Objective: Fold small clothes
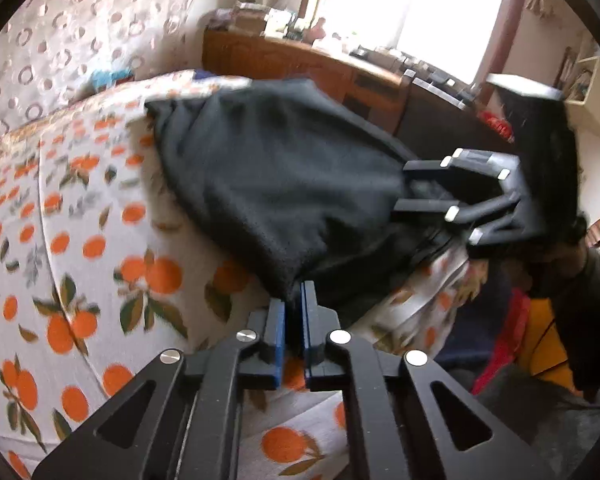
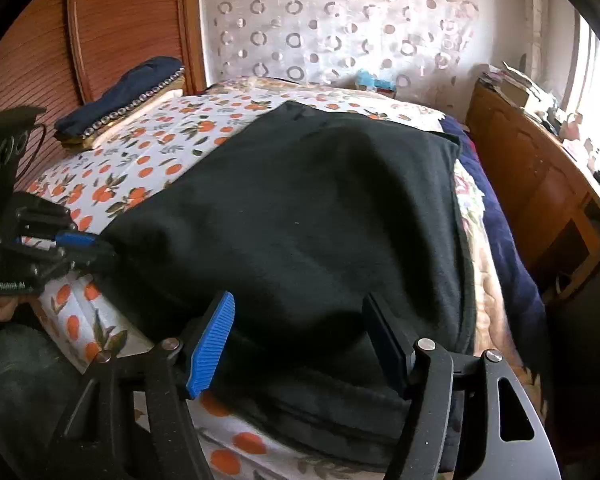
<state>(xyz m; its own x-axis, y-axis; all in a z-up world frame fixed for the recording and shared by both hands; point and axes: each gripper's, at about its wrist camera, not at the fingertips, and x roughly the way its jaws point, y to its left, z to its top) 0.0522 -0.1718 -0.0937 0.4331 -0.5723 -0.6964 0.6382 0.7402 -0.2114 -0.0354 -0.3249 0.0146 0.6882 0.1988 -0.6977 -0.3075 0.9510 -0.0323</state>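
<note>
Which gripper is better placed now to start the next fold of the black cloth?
Probably left: the left gripper is shut on the black cloth at its corner, while the right gripper is open over the near edge.

Left gripper (image 1: 293, 312) fingers pinched together; right gripper (image 2: 300, 340) fingers spread.

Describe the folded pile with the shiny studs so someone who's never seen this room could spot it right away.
Start at the bed with the orange-print sheet, then look to its far left corner beside the reddish wooden headboard. There lies the folded navy pile. Unlike the plain black garment spread mid-bed, it has a row of shiny studs along its edge.
</note>
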